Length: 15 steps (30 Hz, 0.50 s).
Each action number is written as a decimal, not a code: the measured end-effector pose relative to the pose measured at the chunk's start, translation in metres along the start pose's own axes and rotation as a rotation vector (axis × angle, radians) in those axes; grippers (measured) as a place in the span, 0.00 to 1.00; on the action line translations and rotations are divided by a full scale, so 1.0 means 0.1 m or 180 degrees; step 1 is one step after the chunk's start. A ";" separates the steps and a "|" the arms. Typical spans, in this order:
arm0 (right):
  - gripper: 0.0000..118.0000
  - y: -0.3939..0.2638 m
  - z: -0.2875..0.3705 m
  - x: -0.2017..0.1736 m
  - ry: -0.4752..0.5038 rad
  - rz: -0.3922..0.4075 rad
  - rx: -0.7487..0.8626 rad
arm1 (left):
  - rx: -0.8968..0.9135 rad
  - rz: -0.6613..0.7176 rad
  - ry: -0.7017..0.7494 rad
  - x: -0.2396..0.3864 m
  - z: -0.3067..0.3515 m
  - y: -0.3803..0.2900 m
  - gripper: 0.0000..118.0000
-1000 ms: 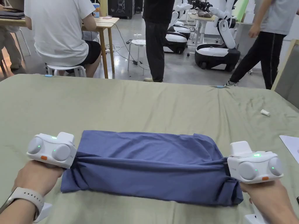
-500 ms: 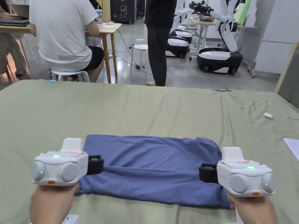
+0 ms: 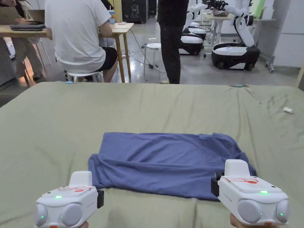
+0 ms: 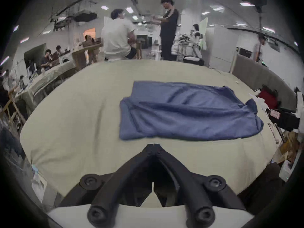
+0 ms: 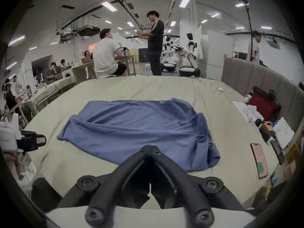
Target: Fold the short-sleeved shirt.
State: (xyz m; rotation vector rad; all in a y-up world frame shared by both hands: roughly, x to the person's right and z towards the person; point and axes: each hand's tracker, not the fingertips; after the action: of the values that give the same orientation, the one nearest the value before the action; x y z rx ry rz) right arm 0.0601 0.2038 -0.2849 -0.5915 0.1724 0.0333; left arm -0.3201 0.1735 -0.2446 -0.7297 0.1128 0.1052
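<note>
**A:** Shirt (image 3: 170, 163) first, from my head view: where is it?

**B:** It lies as a long blue band on the green bed sheet (image 3: 148, 107), ahead of both my tongs. A second ago my two tongs were clamped on its left and right ends, pulling it taut. Now both have let go and drawn back toward me. I judge that one lengthwise fold is finished and the band waits for its next fold.

**A:** And the tongs in that view?

**B:** My left gripper (image 3: 100, 199) is near me, just short of the shirt's near-left corner, over bare sheet. My right gripper (image 3: 214, 185) overlaps the shirt's near-right edge in the picture; I cannot tell if it touches.

**A:** Now the left gripper view.

**B:** My left gripper's (image 4: 153, 144) two black jaws meet at their tips, pressed together with nothing between them. The shirt (image 4: 189, 113) sits just beyond the tips and off to their right, apart from them.

**A:** The right gripper view?

**B:** My right gripper's (image 5: 150, 146) jaws are likewise together at the tips, holding nothing. The shirt (image 5: 139, 129) spreads just past them, its rumpled end to their right. My left gripper (image 5: 31, 140) shows off to the left. A phone (image 5: 259, 160) lies well off to the right, on the sheet.
</note>
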 end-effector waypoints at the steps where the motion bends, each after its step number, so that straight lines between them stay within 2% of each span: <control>1: 0.00 0.00 -0.02 0.01 0.0011 -0.0012 -0.0011 | -0.0036 0.0033 0.0053 -0.08 -0.03 -0.01 0.00; 6: 0.00 -0.02 -0.17 0.07 0.0037 -0.0009 -0.0071 | -0.0022 0.0147 0.0141 -0.31 -0.21 0.11 0.01; 7: 0.00 -0.02 -0.20 0.08 0.0033 -0.0009 -0.0094 | -0.0037 0.0137 0.0166 -0.32 -0.27 0.15 0.20; 9: 0.00 0.00 -0.20 0.12 0.0018 0.0005 -0.0108 | -0.0065 0.0062 0.0287 -0.32 -0.46 0.28 0.75; 10: 0.00 0.01 -0.21 0.14 0.0011 0.0015 -0.0112 | -0.0059 0.0017 0.0352 -0.32 -0.56 0.33 0.95; 15: 0.00 0.07 -0.17 0.34 -0.0109 0.0017 -0.0116 | -0.0172 -0.0133 0.0475 -0.18 -0.99 0.53 0.85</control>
State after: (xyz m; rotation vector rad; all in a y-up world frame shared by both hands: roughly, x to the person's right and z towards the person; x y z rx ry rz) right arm 0.0903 0.1995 -0.3085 -0.6263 0.1403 0.0517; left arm -0.3518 0.1454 -0.3504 -0.7931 0.2377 0.0138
